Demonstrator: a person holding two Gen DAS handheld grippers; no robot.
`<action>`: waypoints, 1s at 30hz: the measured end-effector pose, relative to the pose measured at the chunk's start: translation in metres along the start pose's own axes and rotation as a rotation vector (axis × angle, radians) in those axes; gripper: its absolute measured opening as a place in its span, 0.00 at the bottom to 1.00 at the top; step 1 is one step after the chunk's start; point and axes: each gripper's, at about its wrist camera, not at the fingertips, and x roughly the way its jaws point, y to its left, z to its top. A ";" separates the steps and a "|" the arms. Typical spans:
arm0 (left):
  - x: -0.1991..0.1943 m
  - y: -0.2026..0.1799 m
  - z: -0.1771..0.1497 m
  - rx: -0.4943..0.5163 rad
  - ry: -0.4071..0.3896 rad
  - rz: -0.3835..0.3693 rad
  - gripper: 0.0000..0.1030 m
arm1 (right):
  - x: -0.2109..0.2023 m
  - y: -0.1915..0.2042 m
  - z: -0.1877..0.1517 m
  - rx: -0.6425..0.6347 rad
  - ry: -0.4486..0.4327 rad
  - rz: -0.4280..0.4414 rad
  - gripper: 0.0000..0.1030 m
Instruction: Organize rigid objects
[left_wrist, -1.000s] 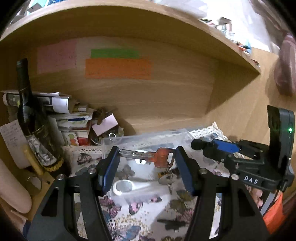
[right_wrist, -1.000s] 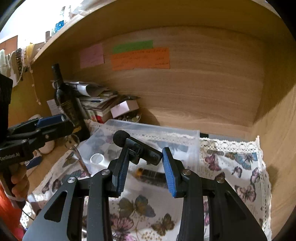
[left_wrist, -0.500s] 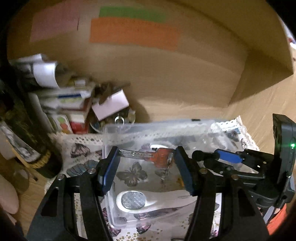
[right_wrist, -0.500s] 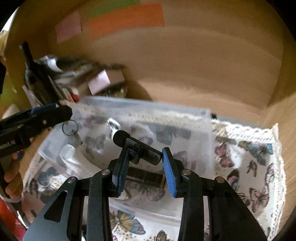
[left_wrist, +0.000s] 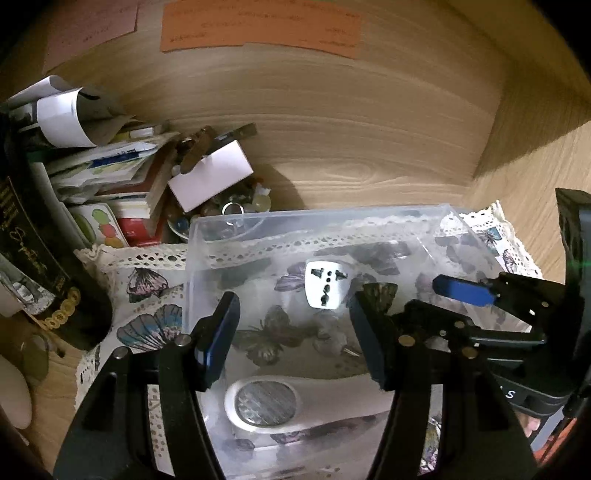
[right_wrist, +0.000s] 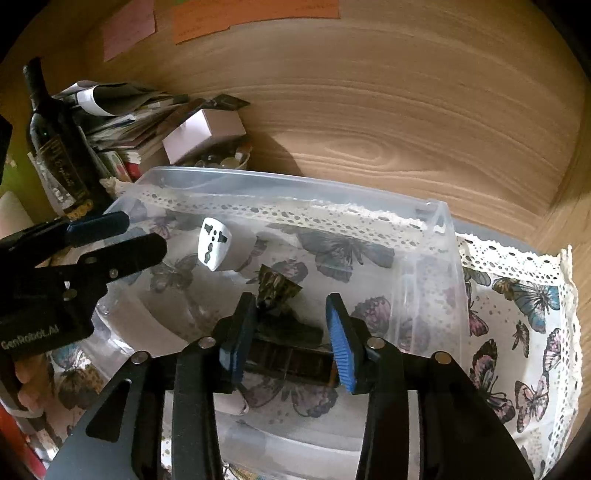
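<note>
A clear plastic bin sits on a butterfly cloth. Inside lie a white plug adapter, a white tool with a round metal mesh, a dark object and a long brown one. My left gripper hangs open and empty over the bin; the key bunch it held is blurred below it. My right gripper is open over the bin's right part, with the dark object just below its fingers. It shows in the left wrist view.
A dark wine bottle stands left of the bin. Behind it are stacked papers and books, a pale box and a bowl of small items. The wooden back wall is close behind.
Both grippers moved forward and down over the bin. My left gripper let go of the orange key bunch. My right gripper opened and released the dark object.
</note>
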 end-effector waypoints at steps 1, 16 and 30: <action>-0.001 0.000 0.000 -0.002 0.001 -0.003 0.60 | -0.001 0.001 0.001 0.000 -0.003 0.002 0.43; -0.072 0.003 -0.010 -0.015 -0.098 -0.021 0.91 | -0.082 0.016 -0.024 -0.053 -0.151 0.012 0.56; -0.102 0.011 -0.074 0.050 -0.069 0.012 0.93 | -0.053 0.065 -0.094 -0.148 0.038 0.118 0.56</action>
